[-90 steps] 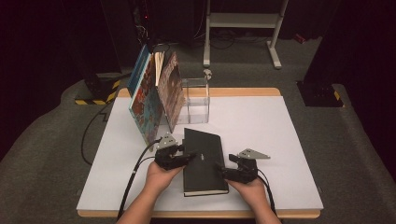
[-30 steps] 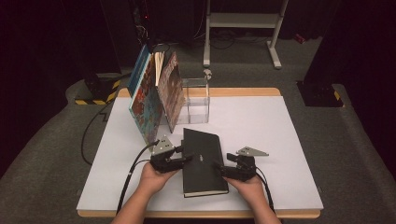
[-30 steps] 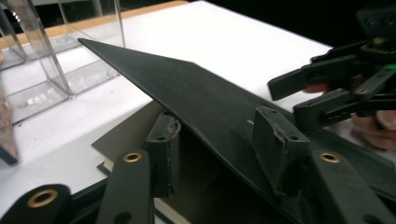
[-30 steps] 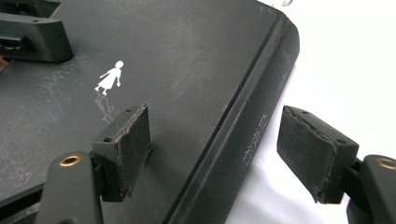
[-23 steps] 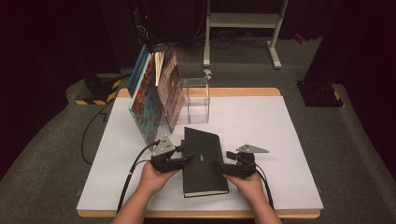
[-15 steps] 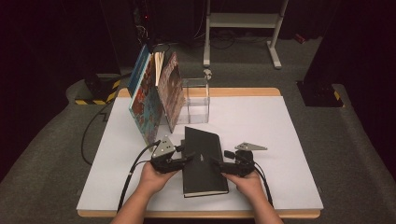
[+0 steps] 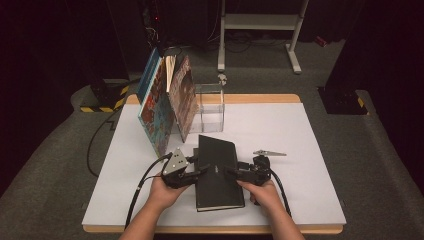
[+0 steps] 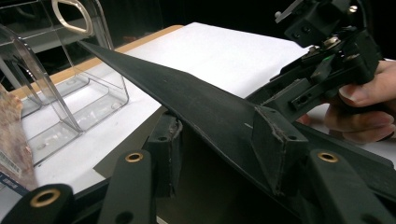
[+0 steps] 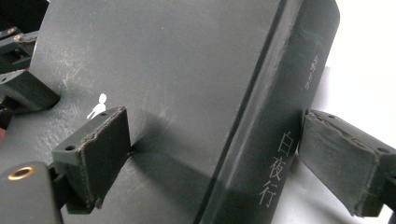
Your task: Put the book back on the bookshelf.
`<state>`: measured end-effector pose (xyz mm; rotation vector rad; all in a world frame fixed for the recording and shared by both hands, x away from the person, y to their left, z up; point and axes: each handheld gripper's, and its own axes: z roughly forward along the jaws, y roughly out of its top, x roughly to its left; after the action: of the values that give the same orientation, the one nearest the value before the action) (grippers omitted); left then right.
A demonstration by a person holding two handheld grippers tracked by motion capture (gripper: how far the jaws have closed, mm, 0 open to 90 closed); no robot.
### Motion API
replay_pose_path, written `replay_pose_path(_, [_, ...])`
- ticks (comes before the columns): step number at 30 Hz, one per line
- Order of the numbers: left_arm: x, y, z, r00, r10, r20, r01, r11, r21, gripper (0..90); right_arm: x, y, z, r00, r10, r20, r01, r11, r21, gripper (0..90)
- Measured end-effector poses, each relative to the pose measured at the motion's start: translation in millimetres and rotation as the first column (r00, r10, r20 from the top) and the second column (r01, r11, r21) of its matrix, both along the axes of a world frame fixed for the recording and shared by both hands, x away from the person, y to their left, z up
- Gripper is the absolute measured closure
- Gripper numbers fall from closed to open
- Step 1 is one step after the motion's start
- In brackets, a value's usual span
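Both forearms come in from the bottom, hands low and close together. The left hand-held gripper point(image 7: 200, 171) points right, jaws partly closed and clamped on a cover edge. The right hand-held gripper point(image 7: 231, 172) points left, its jaws have just been opening and sit apart, pads off

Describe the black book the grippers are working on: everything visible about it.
The black book is a thick matte hardcover lying on the white table, just in front of the clear plastic rack. Pale characters run down its spine, and a small white figure marks the cover. The left gripper has the front cover between its jaws, raised off the pages. The right gripper straddles the spine edge; its jaws have just been opening, one pad on the cover, the other beside the spine.
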<state>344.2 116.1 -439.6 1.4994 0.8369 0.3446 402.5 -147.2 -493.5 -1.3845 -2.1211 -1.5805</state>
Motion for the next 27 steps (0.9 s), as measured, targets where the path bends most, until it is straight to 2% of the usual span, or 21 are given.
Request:
replay_pose_path(5, [-1.0,0.1,-0.3,1.0000,-0.002,0.010,0.002,1.0000,0.001,54.0,2.4,-0.1,-2.1,0.9999,0.002,-0.015,-0.001,0.9998,0.022,7.3])
replay_pose_path(15, [-2.9,0.9,-1.6,0.9996,-0.005,0.028,0.005,1.0000,-0.003,54.1,4.4,-0.6,-3.0,0.9996,0.007,-0.025,-0.006,0.9993,0.036,7.2])
replay_pose_path(20, [-7.1,0.9,-1.3,0.9978,-0.014,0.065,0.013,0.9999,0.006,54.0,2.7,-1.0,-0.6,0.9999,0.013,0.006,-0.013,0.9994,0.033,7.3])
replay_pose_path(24, [-11.8,0.8,-0.9,0.9939,-0.029,0.106,0.029,0.9996,0.003,54.0,-2.9,-1.4,5.2,0.9971,0.006,0.076,-0.007,0.9999,0.012,7.3])
replay_pose_path(27, [-11.9,0.0,-0.3,0.9938,-0.031,0.107,0.031,0.9995,-0.002,54.0,-4.2,-2.5,7.0,0.9969,0.005,0.079,-0.006,0.9999,0.011,7.3])
